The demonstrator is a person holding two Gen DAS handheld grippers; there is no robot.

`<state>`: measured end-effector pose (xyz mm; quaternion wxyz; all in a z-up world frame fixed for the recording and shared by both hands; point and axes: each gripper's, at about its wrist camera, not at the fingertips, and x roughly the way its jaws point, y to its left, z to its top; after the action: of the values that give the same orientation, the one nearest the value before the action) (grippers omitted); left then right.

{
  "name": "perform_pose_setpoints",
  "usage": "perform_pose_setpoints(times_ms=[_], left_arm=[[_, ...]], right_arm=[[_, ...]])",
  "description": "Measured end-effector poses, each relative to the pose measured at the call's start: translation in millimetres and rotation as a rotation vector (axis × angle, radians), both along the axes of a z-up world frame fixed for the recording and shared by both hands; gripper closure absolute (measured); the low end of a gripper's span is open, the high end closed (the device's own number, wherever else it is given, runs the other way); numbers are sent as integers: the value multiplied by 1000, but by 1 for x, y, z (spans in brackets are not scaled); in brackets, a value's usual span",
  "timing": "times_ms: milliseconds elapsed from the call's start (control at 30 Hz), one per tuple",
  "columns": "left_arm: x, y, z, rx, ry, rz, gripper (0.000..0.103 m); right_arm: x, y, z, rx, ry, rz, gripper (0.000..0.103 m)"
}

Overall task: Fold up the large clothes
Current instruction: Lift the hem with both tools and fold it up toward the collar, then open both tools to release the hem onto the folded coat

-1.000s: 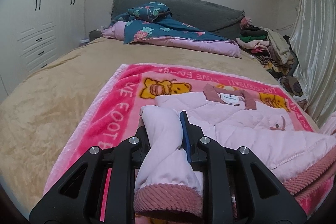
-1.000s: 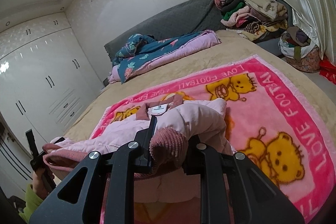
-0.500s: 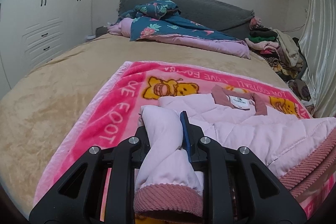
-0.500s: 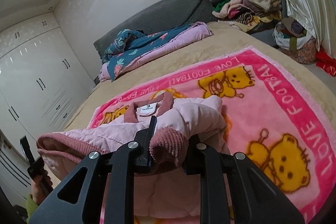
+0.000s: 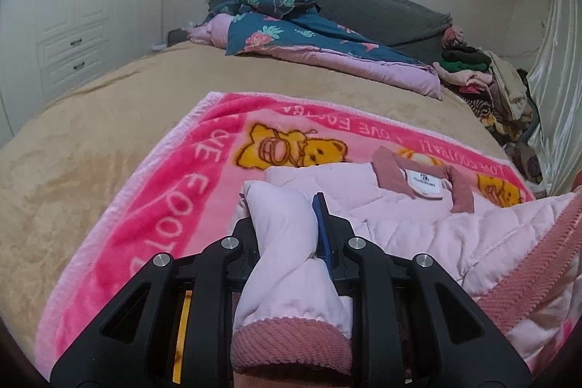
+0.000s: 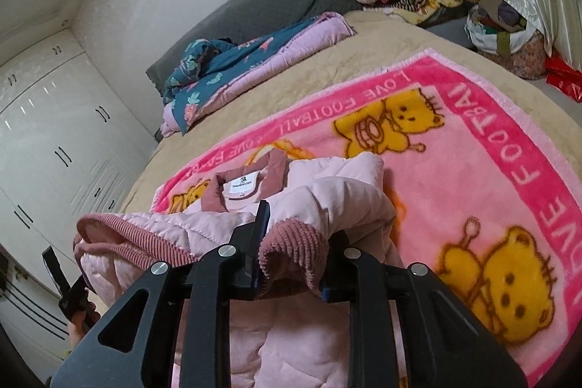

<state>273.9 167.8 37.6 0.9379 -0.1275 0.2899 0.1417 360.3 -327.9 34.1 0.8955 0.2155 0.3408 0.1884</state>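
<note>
Left wrist: gripper [image 5: 287, 224] clamping jacket [image 5: 418, 228], blanket [image 5: 163, 191] beneath

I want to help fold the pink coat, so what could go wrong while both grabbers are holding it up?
1. The left gripper pinches only a puffy sleeve; the padded fabric might slip from its jaws.
2. The right gripper holds just a ribbed cuff, so the jacket could sag and fold crooked.
3. Dragging may bunch the pink blanket underneath.

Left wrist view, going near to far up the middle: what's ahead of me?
Left hand-held gripper clamping the jacket sleeve, pink bear blanket, tan bedspread, blue floral quilt, grey headboard.
</note>
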Motion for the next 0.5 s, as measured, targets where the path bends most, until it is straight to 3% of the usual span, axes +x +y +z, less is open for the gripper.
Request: perform_pose_setpoints(times_ms=[200,333,367,400,467,500], left_arm=[[10,0,-11,-19,3,2,83],[10,-1,-13,-5,2,-16,80],[10,-1,-13,-8,-1,-22,79],[10,-1,-12,-8,-4,-28,79],[11,-2,-13,-11,-7,-39,77],[10,-2,-13,-8,-8,-43,76]], right_arm=[[17,-5,-11,52,74,2,76],[22,-8,-14,108,98,18,67],[23,-10,-15,152,104,28,51],[23,-12,-15,195,108,33,24],[18,-12,-9,191,91,4,7],[15,-10,-5,164,72,1,7]])
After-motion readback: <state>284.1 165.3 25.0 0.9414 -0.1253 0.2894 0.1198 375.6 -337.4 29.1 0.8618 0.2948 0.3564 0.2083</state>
